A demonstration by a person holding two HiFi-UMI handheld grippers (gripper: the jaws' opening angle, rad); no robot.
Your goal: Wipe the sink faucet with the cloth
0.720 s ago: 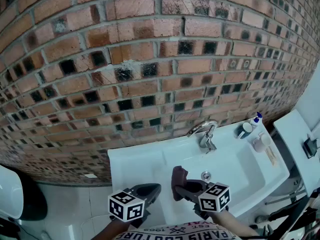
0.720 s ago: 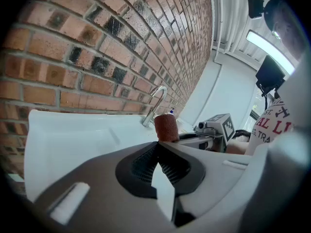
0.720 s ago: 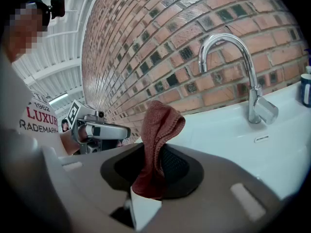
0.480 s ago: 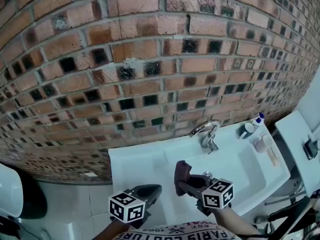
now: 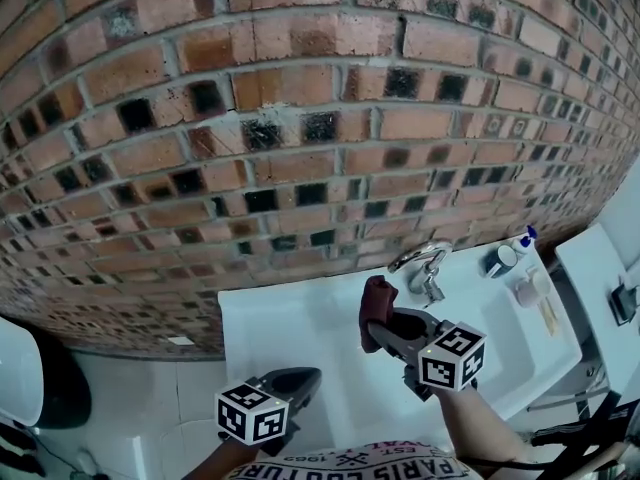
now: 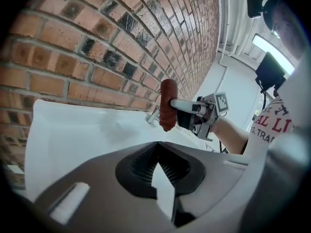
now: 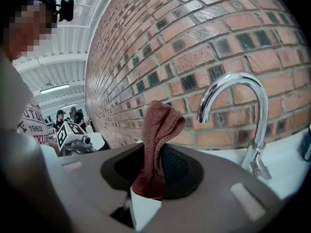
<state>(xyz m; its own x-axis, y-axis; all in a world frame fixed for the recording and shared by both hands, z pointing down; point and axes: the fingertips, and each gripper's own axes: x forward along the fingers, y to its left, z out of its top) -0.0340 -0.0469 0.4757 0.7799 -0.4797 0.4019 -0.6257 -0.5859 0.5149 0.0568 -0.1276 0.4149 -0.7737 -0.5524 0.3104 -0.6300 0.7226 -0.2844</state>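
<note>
- Since a moment ago, the right tool (image 5: 388, 330) is sitting higher and farther forward over the white sink (image 5: 270, 318), closer to the faucet (image 5: 424, 260). The left tool (image 5: 292, 380) is staying low by the sink's front edge.
- The right tool is pinching the cloth (image 5: 376, 306), its jaws clamping on the lower part.
- The cloth is showing as reddish-brown with a fine ribbed knit. It is bunching into a narrow fold that is standing up out of the jaws, with its top curling over.
- In the head view the cloth is hanging just left of the faucet, near it but apart.
- The faucet's shiny chrome spout is arching beside the cloth, and the brick wall (image 5: 300, 118) is rising behind both.
- The left tool's jaws are pressing together with nothing between them.
</note>
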